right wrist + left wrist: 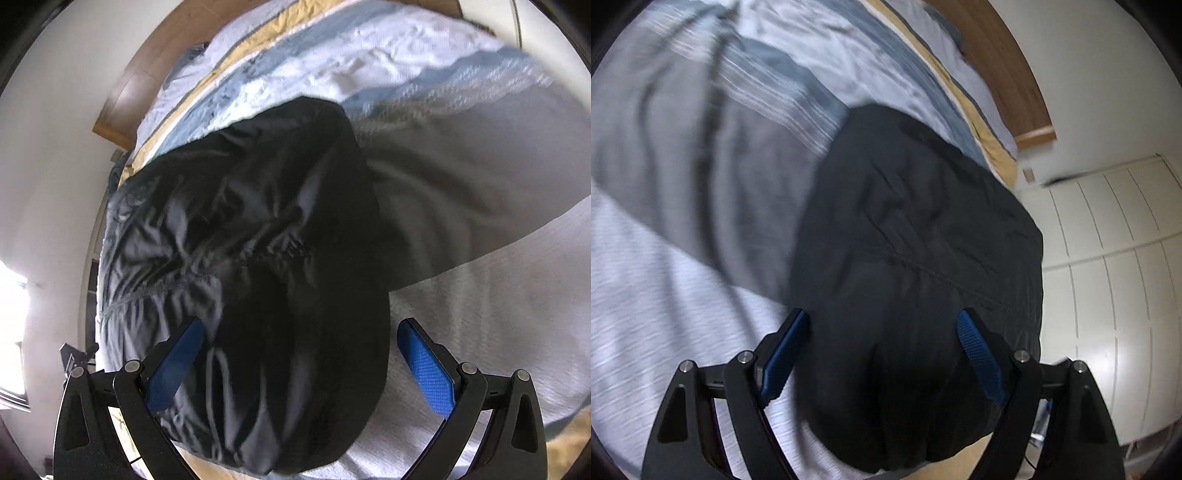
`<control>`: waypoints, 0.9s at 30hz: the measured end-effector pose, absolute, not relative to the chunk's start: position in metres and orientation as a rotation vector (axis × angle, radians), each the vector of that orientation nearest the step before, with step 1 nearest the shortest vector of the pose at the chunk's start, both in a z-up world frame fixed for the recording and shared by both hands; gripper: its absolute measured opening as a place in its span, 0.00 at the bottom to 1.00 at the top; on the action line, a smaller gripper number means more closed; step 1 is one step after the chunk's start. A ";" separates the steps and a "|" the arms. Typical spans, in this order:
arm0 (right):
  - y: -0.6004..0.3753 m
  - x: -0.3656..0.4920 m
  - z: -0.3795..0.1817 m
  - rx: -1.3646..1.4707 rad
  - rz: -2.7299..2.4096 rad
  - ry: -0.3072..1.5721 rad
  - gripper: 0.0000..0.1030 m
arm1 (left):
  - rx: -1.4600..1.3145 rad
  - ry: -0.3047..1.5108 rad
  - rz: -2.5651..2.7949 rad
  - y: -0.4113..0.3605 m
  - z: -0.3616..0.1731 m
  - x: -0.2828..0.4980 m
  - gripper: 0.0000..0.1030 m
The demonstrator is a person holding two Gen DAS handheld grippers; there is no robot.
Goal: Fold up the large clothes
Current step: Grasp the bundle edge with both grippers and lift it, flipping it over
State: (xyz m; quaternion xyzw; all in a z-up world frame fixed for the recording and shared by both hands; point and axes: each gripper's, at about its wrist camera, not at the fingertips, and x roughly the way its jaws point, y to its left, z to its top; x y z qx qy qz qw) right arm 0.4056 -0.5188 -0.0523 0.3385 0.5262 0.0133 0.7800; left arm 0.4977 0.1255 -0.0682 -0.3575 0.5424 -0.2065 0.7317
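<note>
Both jaws apart, left hand-held gripper [882, 350] and right hand-held gripper [299, 354] hover over black jacket [916, 240] on bed [646, 314]; pinch one hem layer, apparently bunched

A: What does the left gripper [882, 321] look like?
B: Black angular linkage arms, silver screws at the joints, ribbed blue pads [979, 354].
A: And the right gripper [301, 328]?
B: Same build — black frame, blue textured pads [430, 369].

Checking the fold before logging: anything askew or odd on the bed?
Nothing damaged or spilled. The black garment is a wrinkled folded bundle whose near edge hangs past the bed edge. Both claws, left and right, are open and hold nothing. The grey band is too blurred to judge.
</note>
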 end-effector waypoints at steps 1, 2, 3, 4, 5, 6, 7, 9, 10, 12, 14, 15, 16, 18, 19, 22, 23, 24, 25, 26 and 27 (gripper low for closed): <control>-0.519 0.408 -0.061 0.760 0.051 1.148 1.00 | -0.792 1.202 -0.470 0.121 -0.073 0.501 0.81; -0.519 0.410 -0.067 0.784 0.067 1.155 1.00 | -0.799 1.212 -0.487 0.117 -0.078 0.505 0.82; -0.520 0.411 -0.075 0.811 0.085 1.166 1.00 | -0.809 1.220 -0.503 0.113 -0.084 0.508 0.83; -0.520 0.413 -0.085 0.848 0.111 1.183 1.00 | -0.821 1.225 -0.517 0.111 -0.089 0.510 0.83; -0.519 0.414 -0.093 0.873 0.129 1.191 1.00 | -0.841 1.232 -0.529 0.110 -0.095 0.513 0.83; -0.519 0.414 -0.100 0.901 0.146 1.198 1.00 | -0.855 1.235 -0.537 0.109 -0.099 0.514 0.83; -0.520 0.415 -0.108 0.936 0.164 1.203 1.00 | -0.875 1.239 -0.553 0.109 -0.105 0.515 0.84; -0.519 0.416 -0.121 0.997 0.204 1.204 1.00 | -0.909 1.247 -0.570 0.110 -0.113 0.516 0.85; -0.518 0.418 -0.126 1.015 0.222 1.203 1.00 | -0.923 1.252 -0.580 0.109 -0.117 0.516 0.87; -0.516 0.422 -0.134 1.037 0.252 1.200 1.00 | -0.953 1.274 -0.596 0.106 -0.126 0.517 0.91; -0.510 0.427 -0.139 1.049 0.283 1.201 1.00 | -0.988 1.317 -0.609 0.098 -0.137 0.519 0.97; -0.506 0.431 -0.139 1.047 0.304 1.201 1.00 | -0.986 1.334 -0.615 0.091 -0.140 0.520 1.00; -0.500 0.434 -0.140 1.044 0.329 1.201 1.00 | -0.979 1.341 -0.626 0.082 -0.141 0.521 1.00; -0.494 0.442 -0.141 1.037 0.357 1.203 1.00 | -0.980 1.350 -0.650 0.068 -0.142 0.523 1.00; -0.491 0.445 -0.141 1.035 0.365 1.200 1.00 | -0.976 1.358 -0.659 0.060 -0.142 0.524 1.00; -0.488 0.446 -0.145 1.032 0.367 1.187 1.00 | -0.949 1.364 -0.640 0.050 -0.143 0.526 1.00; -0.488 0.446 -0.146 1.030 0.363 1.185 1.00 | -0.949 1.362 -0.636 0.048 -0.143 0.527 1.00; -0.489 0.445 -0.146 1.026 0.354 1.183 1.00 | -0.947 1.357 -0.630 0.046 -0.143 0.526 1.00; -0.487 0.446 -0.147 1.019 0.334 1.181 1.00 | -0.946 1.353 -0.624 0.043 -0.143 0.526 1.00; -0.484 0.445 -0.148 1.015 0.320 1.181 1.00 | -0.948 1.348 -0.619 0.042 -0.143 0.524 1.00; -0.482 0.445 -0.149 1.010 0.304 1.178 1.00 | -0.952 1.343 -0.610 0.041 -0.143 0.522 1.00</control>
